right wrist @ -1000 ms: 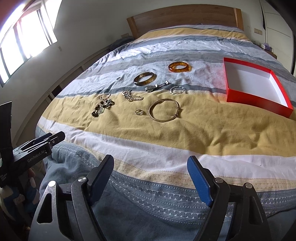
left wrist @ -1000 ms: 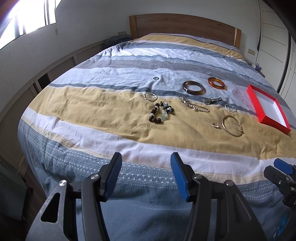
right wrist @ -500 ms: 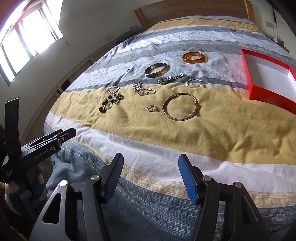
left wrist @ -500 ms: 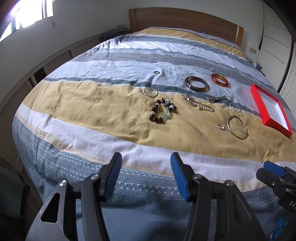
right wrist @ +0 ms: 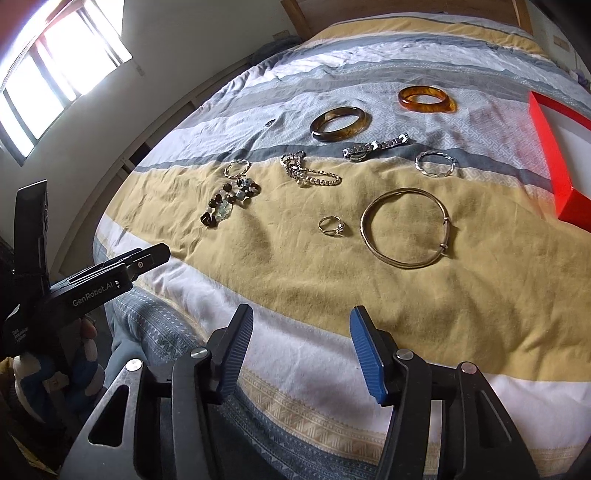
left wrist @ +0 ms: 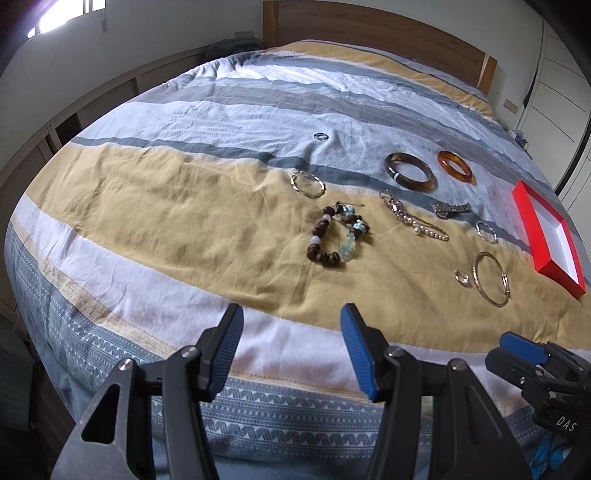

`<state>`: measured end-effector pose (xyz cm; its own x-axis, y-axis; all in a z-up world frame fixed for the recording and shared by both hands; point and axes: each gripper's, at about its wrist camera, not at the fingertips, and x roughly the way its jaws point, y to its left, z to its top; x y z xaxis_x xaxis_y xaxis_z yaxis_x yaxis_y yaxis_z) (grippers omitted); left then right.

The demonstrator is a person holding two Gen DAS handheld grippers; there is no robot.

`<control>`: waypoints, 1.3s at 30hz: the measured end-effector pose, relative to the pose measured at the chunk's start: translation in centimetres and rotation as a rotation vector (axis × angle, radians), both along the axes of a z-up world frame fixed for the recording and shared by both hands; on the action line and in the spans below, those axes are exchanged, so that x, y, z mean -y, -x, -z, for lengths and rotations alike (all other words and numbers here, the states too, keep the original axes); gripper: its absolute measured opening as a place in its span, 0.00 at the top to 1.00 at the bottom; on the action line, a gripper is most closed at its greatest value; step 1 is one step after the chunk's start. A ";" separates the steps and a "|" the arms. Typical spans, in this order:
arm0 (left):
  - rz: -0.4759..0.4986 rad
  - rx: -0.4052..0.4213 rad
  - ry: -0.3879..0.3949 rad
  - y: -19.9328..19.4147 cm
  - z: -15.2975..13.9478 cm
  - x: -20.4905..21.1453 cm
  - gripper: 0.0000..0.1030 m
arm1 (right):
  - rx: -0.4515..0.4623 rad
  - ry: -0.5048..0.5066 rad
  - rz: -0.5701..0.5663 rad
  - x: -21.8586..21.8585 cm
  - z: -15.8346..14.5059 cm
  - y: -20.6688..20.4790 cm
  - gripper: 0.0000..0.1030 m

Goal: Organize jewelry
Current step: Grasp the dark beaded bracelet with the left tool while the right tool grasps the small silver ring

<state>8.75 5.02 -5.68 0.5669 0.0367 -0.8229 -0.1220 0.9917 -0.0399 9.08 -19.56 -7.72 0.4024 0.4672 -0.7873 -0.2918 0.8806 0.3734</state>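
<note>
Surface: striped yellow, white and grey-blue bedspread (left wrist: 177, 206) on a bed with a wooden headboard (left wrist: 373, 33); jewelry laid out across the yellow and grey bands.
Left-wrist view only: headboard in full; far rim and white interior of the red rectangular box (left wrist: 546, 240) at 3 o'clock.
Right-wrist view only: bright window (right wrist: 55, 62) at 10 o'clock; stone setting on the small gold ring (right wrist: 331, 225); clasp on the thin gold hoop bangle (right wrist: 406, 227).
Jewelry, centre: dark wooden and pale glass bead bracelet (left wrist: 338, 236); silver chain bracelet (left wrist: 412, 219) toward 3 o'clock of it.
Jewelry, far row: dark brown resin bangle (right wrist: 338, 123) and amber resin bangle (right wrist: 426, 99), apart.
Left gripper (left wrist: 291, 352): blue pads spread, nothing between, held above the near white band.
Right gripper (right wrist: 301, 352): fingers spread, empty, aimed toward the gold ring, well short of it.
</note>
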 end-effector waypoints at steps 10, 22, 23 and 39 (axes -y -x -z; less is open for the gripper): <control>0.021 -0.010 0.025 -3.8 1.1 -0.8 0.49 | -0.024 -0.002 -0.020 -2.1 1.5 -4.0 0.47; 0.056 -0.027 0.047 -6.9 2.7 0.0 0.49 | -0.018 -0.001 0.001 -2.3 2.2 -6.8 0.48; 0.055 -0.026 0.047 -7.0 2.8 0.0 0.49 | -0.017 -0.001 0.002 -2.3 2.2 -6.9 0.49; 0.077 -0.037 0.090 -9.0 3.6 0.3 0.49 | -0.005 0.003 0.005 -2.2 2.8 -8.4 0.61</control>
